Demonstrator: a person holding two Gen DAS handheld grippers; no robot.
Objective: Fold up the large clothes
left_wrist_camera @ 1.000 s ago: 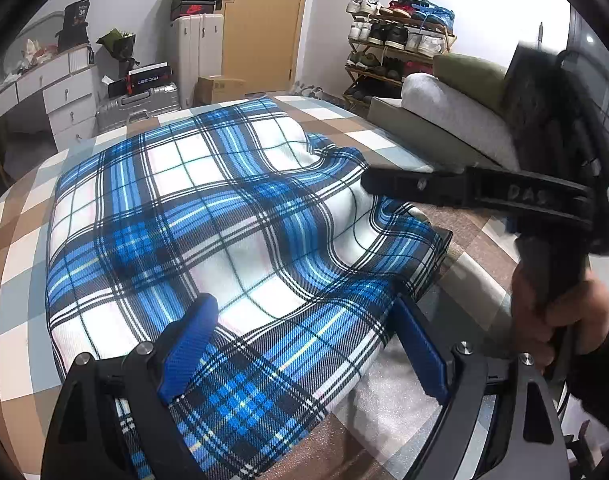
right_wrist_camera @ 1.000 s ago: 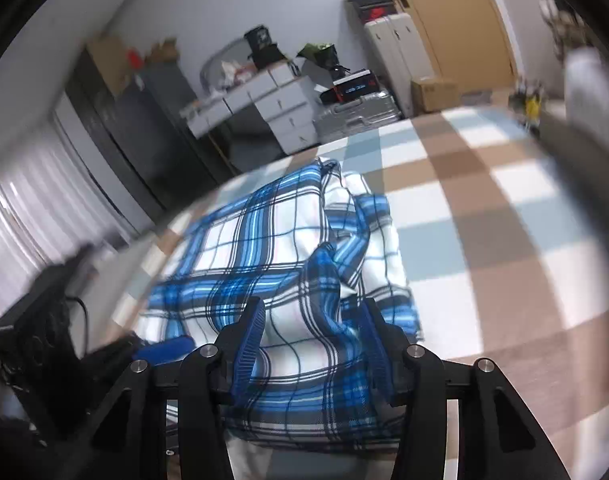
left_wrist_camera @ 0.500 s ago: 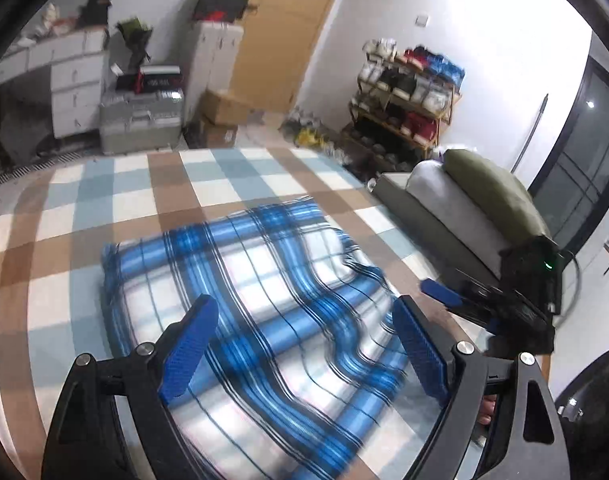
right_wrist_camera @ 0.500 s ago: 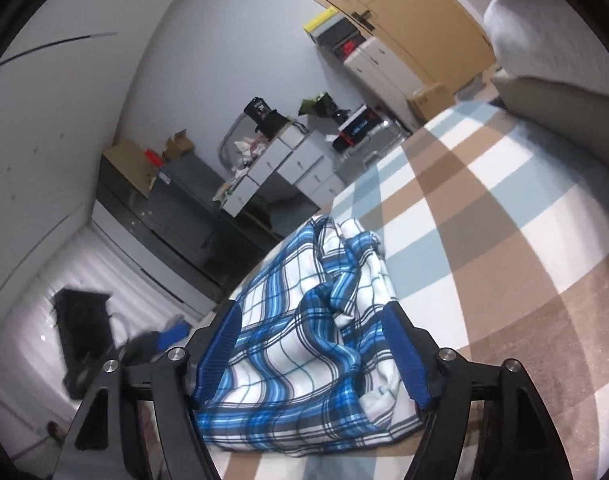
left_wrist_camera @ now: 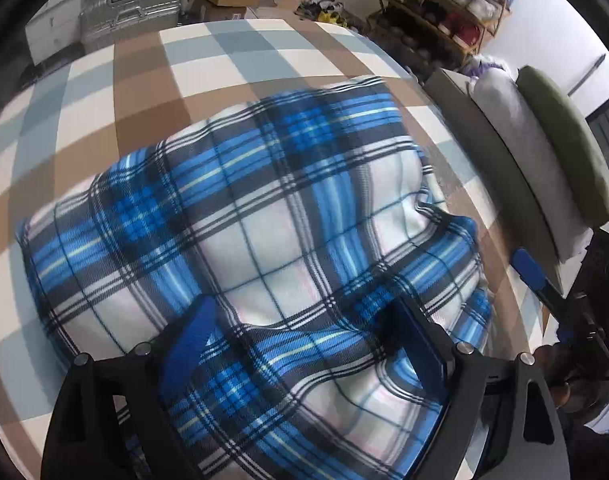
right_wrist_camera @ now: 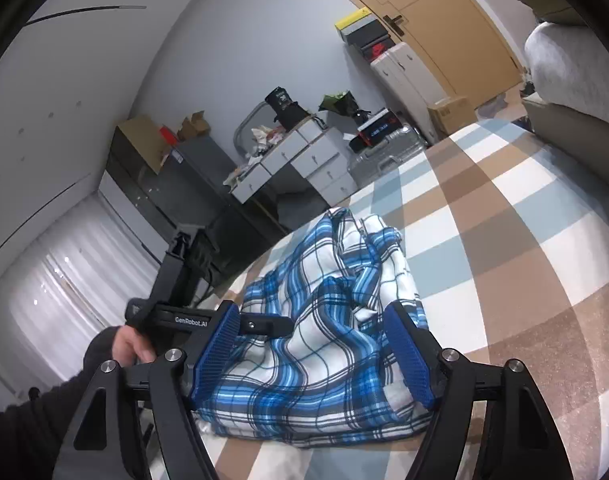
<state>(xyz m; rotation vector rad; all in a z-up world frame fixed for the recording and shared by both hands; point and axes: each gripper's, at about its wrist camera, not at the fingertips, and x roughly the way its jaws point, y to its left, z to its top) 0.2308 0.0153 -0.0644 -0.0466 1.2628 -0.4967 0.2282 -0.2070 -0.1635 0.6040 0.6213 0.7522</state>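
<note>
The blue plaid garment [left_wrist_camera: 272, 240] lies bunched on the checked bedspread [left_wrist_camera: 136, 80]. The left gripper [left_wrist_camera: 304, 344] hangs directly over it, jaws wide, gripping nothing. The right gripper [right_wrist_camera: 312, 344], jaws released and wide, frames the garment's near edge.

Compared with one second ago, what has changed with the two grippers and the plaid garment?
The right gripper has spread its jaws and let go of the blue plaid garment; they now stand wide around the bundle. The left gripper has swung over the garment, pointing steeply down at it. It stayed open, and the garment stayed folded on the checked bedspread.
</note>
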